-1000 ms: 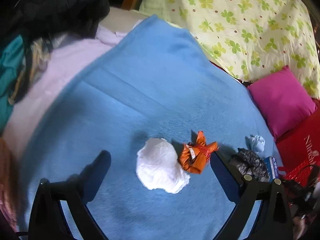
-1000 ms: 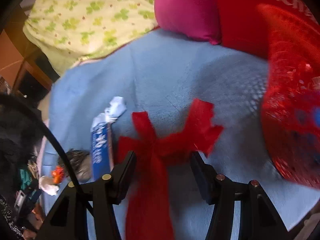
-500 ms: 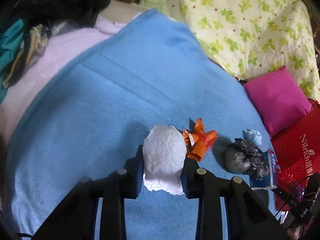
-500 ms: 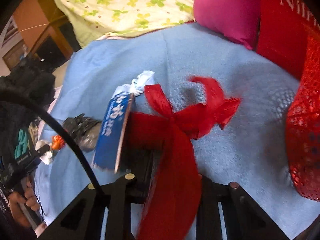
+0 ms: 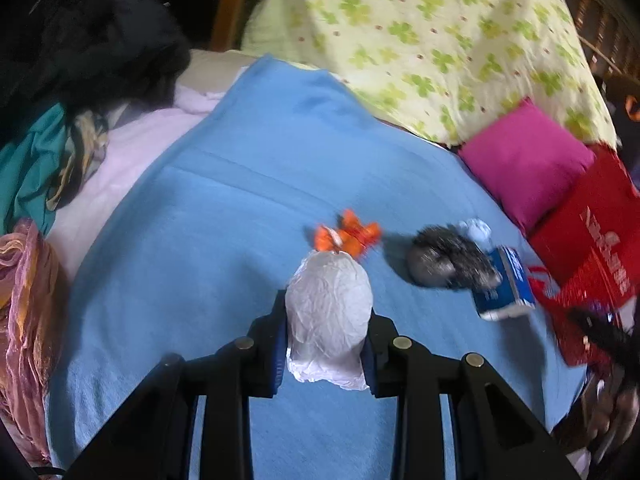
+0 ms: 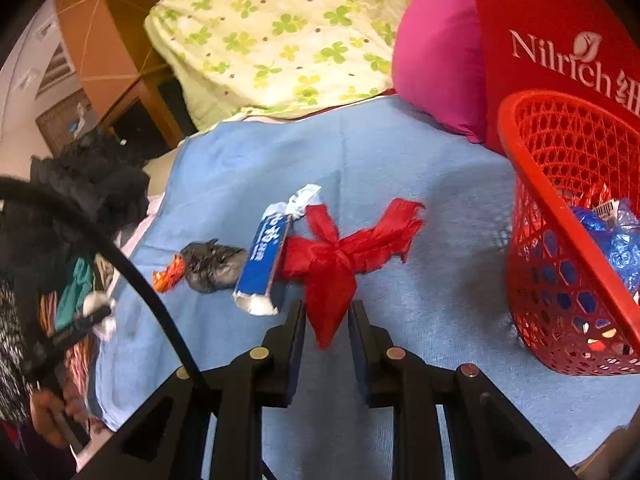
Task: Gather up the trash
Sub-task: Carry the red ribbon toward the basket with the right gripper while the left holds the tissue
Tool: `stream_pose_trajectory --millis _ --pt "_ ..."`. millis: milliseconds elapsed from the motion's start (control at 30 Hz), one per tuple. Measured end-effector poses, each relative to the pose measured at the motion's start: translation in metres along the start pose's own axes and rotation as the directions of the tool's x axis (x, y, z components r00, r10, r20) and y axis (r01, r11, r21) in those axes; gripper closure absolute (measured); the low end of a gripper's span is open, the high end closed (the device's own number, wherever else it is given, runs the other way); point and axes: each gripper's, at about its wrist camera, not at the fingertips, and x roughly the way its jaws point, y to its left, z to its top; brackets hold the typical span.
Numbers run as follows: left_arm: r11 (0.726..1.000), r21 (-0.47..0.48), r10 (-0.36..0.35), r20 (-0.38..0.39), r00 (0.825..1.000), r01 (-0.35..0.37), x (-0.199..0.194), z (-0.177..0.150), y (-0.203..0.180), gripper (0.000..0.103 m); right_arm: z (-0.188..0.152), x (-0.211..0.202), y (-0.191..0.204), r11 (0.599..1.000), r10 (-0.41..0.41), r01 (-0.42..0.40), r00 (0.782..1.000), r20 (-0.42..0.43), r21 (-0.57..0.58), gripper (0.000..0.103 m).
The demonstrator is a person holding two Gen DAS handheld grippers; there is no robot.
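The left gripper (image 5: 327,354) pinches a white crumpled wad (image 5: 329,320) just above the blue blanket (image 5: 240,200); the right gripper (image 6: 326,330) is clamped on the tail of a red ribbon bow (image 6: 340,256). Both pieces are grabbed, so the step looks like carrying them off; next each needs to go over the red basket's rim (image 6: 520,152) and be released. Only the right wrist view shows that basket clearly, trash already inside; the left view shows the wad's grip
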Motion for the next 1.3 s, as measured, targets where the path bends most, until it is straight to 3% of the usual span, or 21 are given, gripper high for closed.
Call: stream_pose_trajectory --millis 67,200,400,600,833,933,1033,1300 --pt "1.0 0.026 -0.009 -0.014 1.0 0.01 0.001 -0.005 -0.01 0.071 0.007 0.012 -0.008 0.998 0.02 -0.019 1.0 -0.024 0.056 0.075" --pt "0.996 0.086 -0.02 -0.035 0.999 0.023 0.005 -0.011 -0.028 0.071 0.025 0.05 -0.014 0.998 -0.029 0.033 0.997 -0.074 0.055 0.07" --pt "0.991 0.12 -0.051 -0.031 0.998 0.054 0.009 -0.011 -0.042 0.07 0.047 0.099 -0.02 0.989 0.048 -0.029 0.99 -0.134 0.143 0.069" --pt "0.991 0.116 -0.054 -0.045 0.997 0.059 0.016 -0.02 -0.045 0.07 0.049 0.136 -0.025 0.94 0.174 -0.101 0.964 -0.2 0.327 0.068" --pt "0.994 0.085 -0.059 -0.052 0.997 0.064 0.011 -0.034 -0.04 0.07 0.06 0.164 -0.027 0.888 0.196 -0.11 0.969 -0.149 0.447 0.067" --pt "0.995 0.077 -0.056 -0.053 0.997 0.06 0.007 -0.037 -0.036 0.07 0.065 0.171 -0.023 0.9 0.174 -0.103 0.976 -0.131 0.423 0.068" --pt "0.996 0.083 -0.041 -0.047 0.998 0.045 0.003 -0.039 -0.035 0.07 0.069 0.163 -0.004 0.954 0.105 -0.065 0.986 -0.125 0.293 0.075" --pt "0.995 0.097 -0.038 -0.019 0.999 0.04 -0.011 -0.037 -0.042 0.07 0.067 0.097 0.028 0.998 0.028 -0.028 1.0 -0.01 0.06 0.075"
